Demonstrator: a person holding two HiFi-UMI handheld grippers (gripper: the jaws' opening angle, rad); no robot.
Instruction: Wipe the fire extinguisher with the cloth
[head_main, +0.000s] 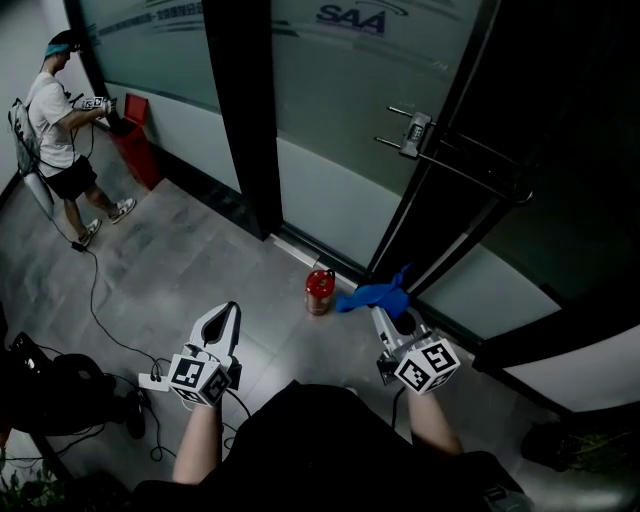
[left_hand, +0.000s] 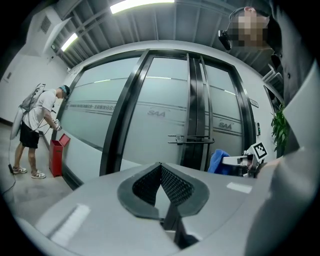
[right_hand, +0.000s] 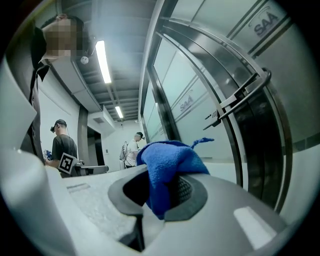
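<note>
A small red fire extinguisher (head_main: 319, 291) stands upright on the grey floor at the foot of the glass door. My right gripper (head_main: 383, 312) is shut on a blue cloth (head_main: 375, 296), which hangs just right of the extinguisher's top. In the right gripper view the cloth (right_hand: 167, 165) bulges out between the jaws of that gripper (right_hand: 161, 181). My left gripper (head_main: 230, 312) is lower left of the extinguisher, well apart from it, and shut on nothing. In the left gripper view its pads (left_hand: 172, 186) meet at the tip, and the cloth (left_hand: 218, 162) shows at the right.
Glass panels and a dark-framed door with a metal handle (head_main: 412, 131) rise behind the extinguisher. Another person (head_main: 58, 125) stands at the far left by a red box (head_main: 134, 142). Cables (head_main: 108, 330) and dark gear (head_main: 45, 392) lie on the floor at the left.
</note>
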